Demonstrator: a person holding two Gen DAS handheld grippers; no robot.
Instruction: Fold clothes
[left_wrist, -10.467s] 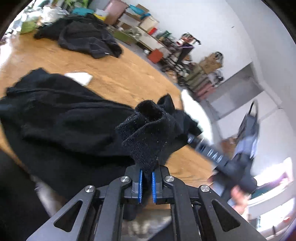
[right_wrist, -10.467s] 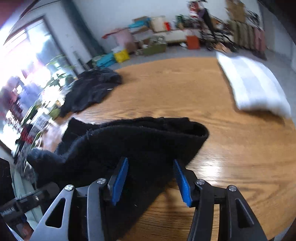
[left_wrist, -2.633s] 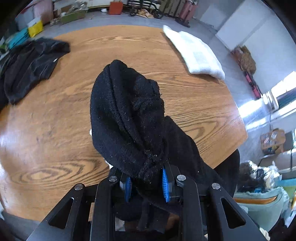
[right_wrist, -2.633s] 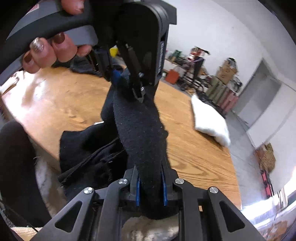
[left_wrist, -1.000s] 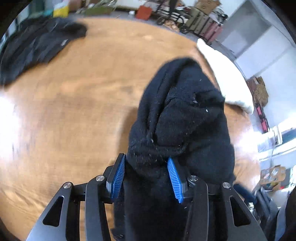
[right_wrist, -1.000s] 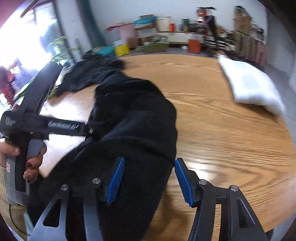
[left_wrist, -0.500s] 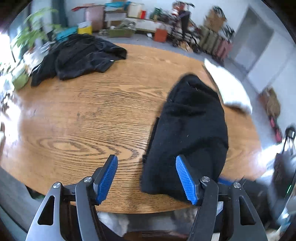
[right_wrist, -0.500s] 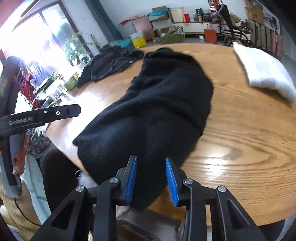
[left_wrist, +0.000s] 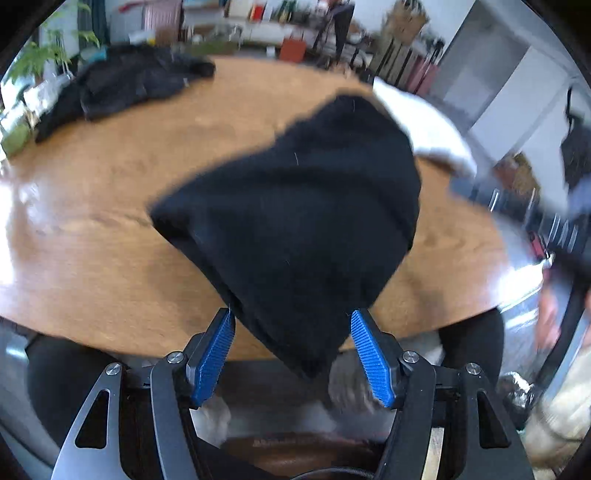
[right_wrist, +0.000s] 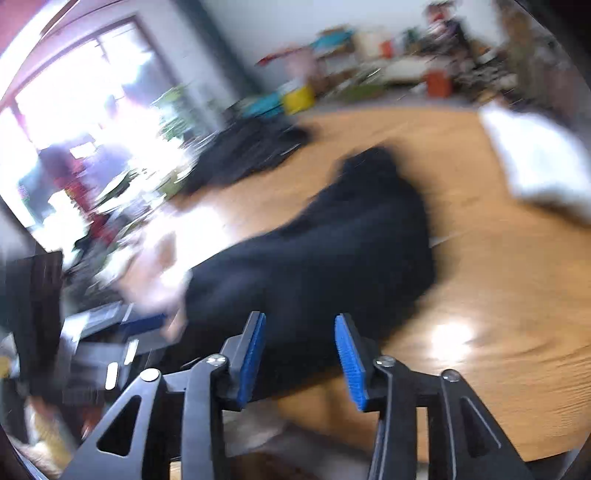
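A black fleece garment (left_wrist: 295, 221) lies bunched on the round wooden table (left_wrist: 92, 221), and its near corner droops over the table edge. My left gripper (left_wrist: 291, 317) stands open at that edge. The drooping corner sits between its blue pads (left_wrist: 214, 350), which do not press on it. In the blurred right wrist view, the same garment (right_wrist: 332, 258) lies just ahead of my right gripper (right_wrist: 299, 319). Its jaws are opening, with cloth showing in the gap but not pinched.
A folded white towel (left_wrist: 424, 125) lies at the table's far right, beyond the garment. A heap of dark clothes (left_wrist: 129, 81) sits at the far left. Bare wood (right_wrist: 498, 295) shows to the right of the garment. Boxes and clutter line the far wall.
The garment, held up in the left jaws a second ago, now lies on the table. The left gripper widened and drew back to the near edge. The right jaws narrowed, then widened.
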